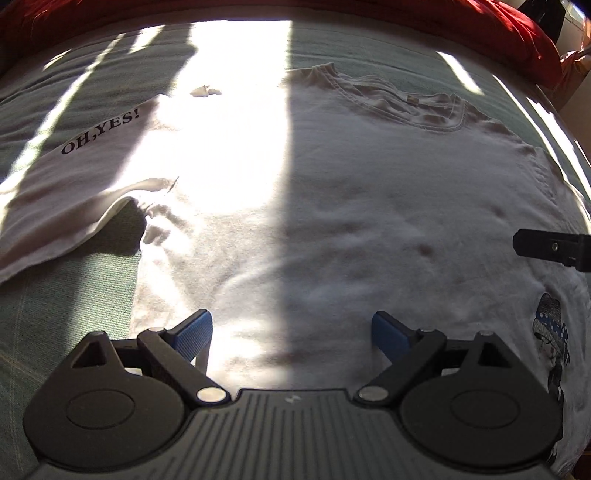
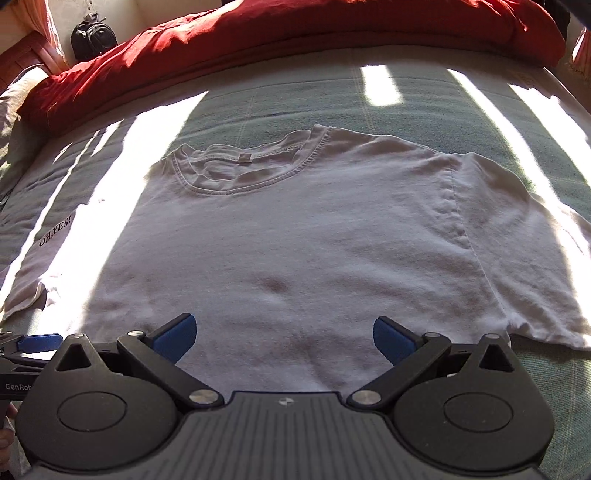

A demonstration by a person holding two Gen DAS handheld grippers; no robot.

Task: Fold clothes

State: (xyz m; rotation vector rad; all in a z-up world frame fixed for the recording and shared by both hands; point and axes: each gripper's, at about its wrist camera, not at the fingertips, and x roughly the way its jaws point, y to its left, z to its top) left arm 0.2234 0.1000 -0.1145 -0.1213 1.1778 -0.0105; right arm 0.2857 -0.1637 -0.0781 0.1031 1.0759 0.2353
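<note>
Closest to us in the left wrist view, the left tool stands released, its 2 blue pads spread wide with nothing between them. We see them hover over the lower body of a white T-shirt, which lies flat on a green bedspread with its collar at the far end. A hard band of sunlight washes out the shirt's left half, so we cannot read the cloth there. On the left, a sleeve printed "OH,YES!" lies partly lifted, casting a shadow onto the bedspread. At the right edge we see a printed figure on the shirt, and above it 1 dark finger of the right tool pokes in over the fabric. A red blanket runs along the far side of the bed.

From the right wrist view, the right tool is likewise released, its pads parted above the shirt's lower middle, gripping nothing. Here we see the whole collar with its small label, the right sleeve spread flat, and a faint dark spot on the chest. The left tool shows at the lower left edge, beside the shirt's left side. Only this view shows a black backpack against the wall beyond the red blanket, and the bedspread striped with sun beyond the collar.
</note>
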